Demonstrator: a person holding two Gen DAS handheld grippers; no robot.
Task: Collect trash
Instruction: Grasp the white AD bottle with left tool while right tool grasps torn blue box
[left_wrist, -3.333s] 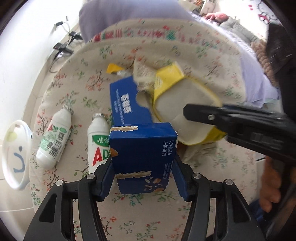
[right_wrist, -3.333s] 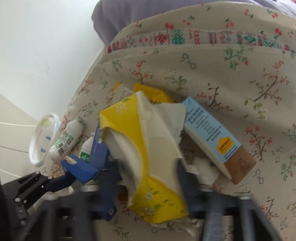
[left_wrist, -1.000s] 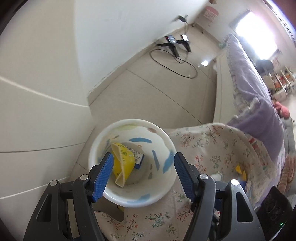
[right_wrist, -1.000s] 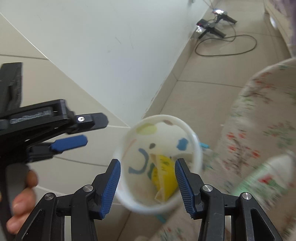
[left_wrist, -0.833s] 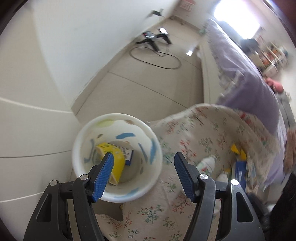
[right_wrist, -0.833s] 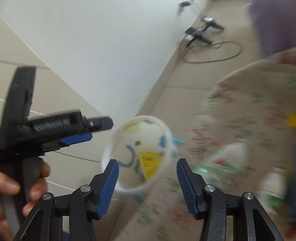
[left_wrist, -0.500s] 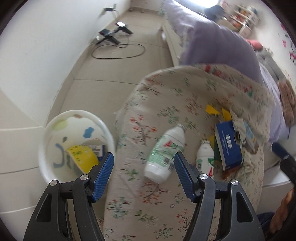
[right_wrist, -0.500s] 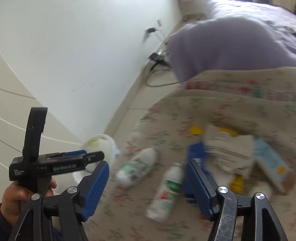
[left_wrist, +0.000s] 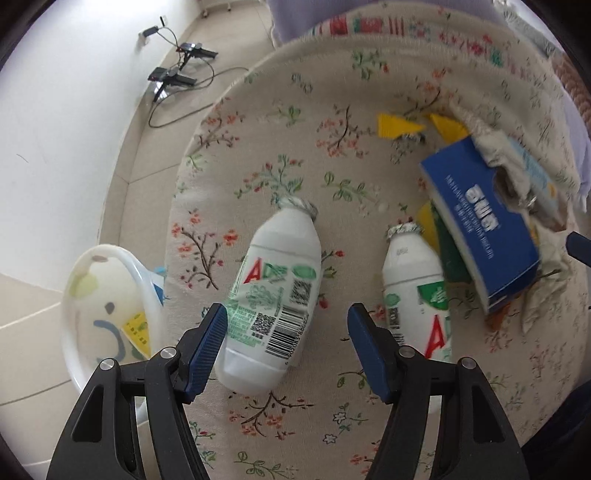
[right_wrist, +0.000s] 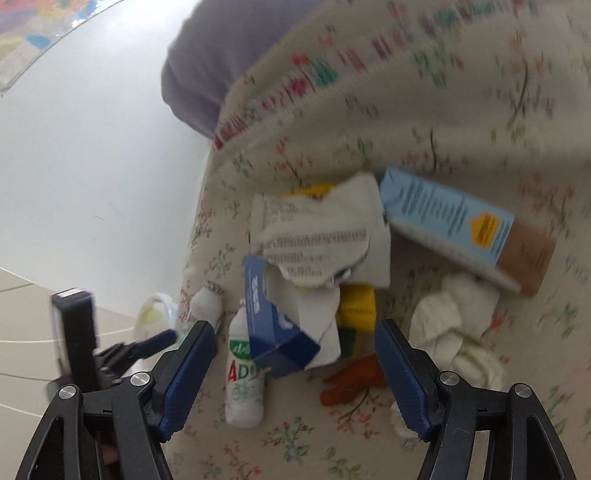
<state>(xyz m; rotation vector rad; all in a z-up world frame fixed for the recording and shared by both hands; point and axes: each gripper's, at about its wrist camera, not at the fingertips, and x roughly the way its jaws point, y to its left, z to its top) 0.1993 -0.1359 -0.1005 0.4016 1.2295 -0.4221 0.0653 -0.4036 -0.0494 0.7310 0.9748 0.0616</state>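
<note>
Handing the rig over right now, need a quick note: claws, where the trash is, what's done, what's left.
Left claw: open, empty, lined up over the near milk bottle lying on the floral cloth.
Right claw: open, empty, facing the pile.
Done: a yellow wrapper is in the white bin beside the cloth.
Left on the cloth: second milk bottle, dark blue box, light blue carton, printed paper, crumpled tissue, yellow scraps, orange scrap.
Likely next: left takes the near bottle.

Home bedroom: floral bedspread (left_wrist: 332, 155), tiled floor (left_wrist: 155, 147)
</note>
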